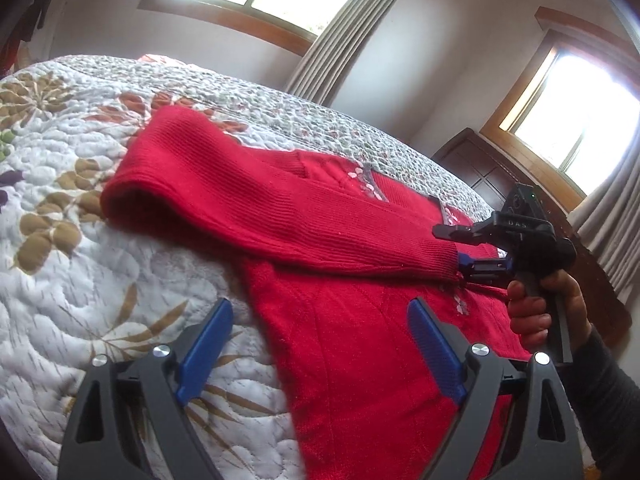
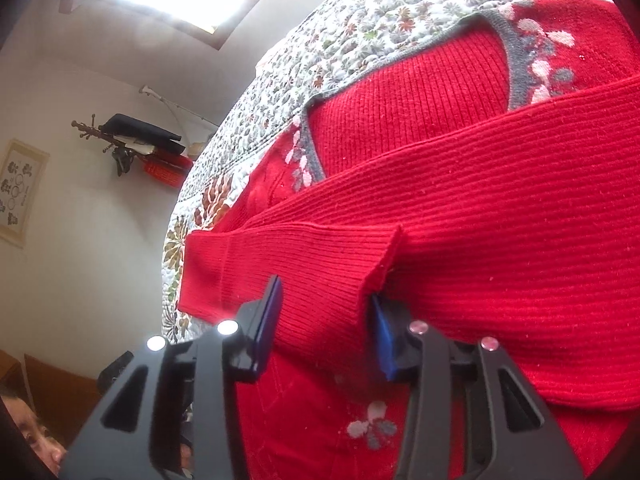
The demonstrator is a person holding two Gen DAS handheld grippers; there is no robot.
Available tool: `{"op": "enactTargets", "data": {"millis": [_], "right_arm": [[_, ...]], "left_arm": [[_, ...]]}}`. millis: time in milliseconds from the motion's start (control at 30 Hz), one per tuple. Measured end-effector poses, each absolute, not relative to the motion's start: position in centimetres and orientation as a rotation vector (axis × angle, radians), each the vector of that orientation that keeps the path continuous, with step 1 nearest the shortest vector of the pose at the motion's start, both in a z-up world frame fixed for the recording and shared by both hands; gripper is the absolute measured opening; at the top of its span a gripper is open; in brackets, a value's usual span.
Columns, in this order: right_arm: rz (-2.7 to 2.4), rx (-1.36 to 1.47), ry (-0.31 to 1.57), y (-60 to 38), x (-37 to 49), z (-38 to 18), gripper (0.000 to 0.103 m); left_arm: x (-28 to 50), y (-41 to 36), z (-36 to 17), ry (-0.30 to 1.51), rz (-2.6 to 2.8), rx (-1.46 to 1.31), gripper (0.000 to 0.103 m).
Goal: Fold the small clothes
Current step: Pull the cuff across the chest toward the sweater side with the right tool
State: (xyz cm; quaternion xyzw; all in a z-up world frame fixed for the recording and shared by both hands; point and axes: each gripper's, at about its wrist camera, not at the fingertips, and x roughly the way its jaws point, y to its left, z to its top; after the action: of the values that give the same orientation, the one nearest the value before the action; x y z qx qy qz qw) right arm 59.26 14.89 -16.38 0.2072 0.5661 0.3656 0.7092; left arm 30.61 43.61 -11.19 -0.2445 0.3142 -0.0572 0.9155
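Observation:
A red knit sweater point(image 1: 360, 340) with a grey floral-trimmed neckline point(image 2: 516, 68) lies flat on the bed. One sleeve point(image 1: 240, 200) is folded across its body, with the cuff point(image 2: 304, 264) lying over the chest. My right gripper point(image 1: 452, 248) point(image 2: 326, 320) is open at that cuff. Cuff fabric lies between its fingers, and the cuff's edge drapes over the right pad point(image 2: 382, 332). My left gripper point(image 1: 322, 344) is wide open and holds nothing. It hovers above the sweater's near side edge.
A quilted floral bedspread point(image 1: 80, 280) covers the bed. A hand point(image 1: 532, 312) holds the right gripper's handle. Dark wooden furniture point(image 1: 472, 164) and curtains point(image 1: 344, 28) stand beyond the bed. A wall rack point(image 2: 132, 140) holds items. Part of a person point(image 2: 36, 440) shows low left.

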Motion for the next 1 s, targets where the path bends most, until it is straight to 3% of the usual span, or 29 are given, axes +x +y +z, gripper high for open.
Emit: {"op": "enactTargets", "data": {"millis": [167, 267, 667, 1000], "right_arm": [[0.819, 0.429, 1.258, 15.5, 59.3, -16.3, 0.010], [0.812, 0.400, 1.256, 16.1, 59.4, -16.0, 0.005], [0.757, 0.266, 1.171, 16.9, 62.1, -9.4, 0.005], [0.652, 0.267, 1.122, 11.6, 64.0, -6.8, 0.005]], "left_arm": [[30.3, 43.2, -11.3, 0.651, -0.108, -0.491, 0.089], [30.3, 43.1, -11.2, 0.647, -0.109, -0.494, 0.089], [30.3, 43.2, -11.2, 0.645, -0.118, -0.498, 0.089], [30.3, 43.5, -11.5, 0.647, -0.120, -0.510, 0.089]]}}
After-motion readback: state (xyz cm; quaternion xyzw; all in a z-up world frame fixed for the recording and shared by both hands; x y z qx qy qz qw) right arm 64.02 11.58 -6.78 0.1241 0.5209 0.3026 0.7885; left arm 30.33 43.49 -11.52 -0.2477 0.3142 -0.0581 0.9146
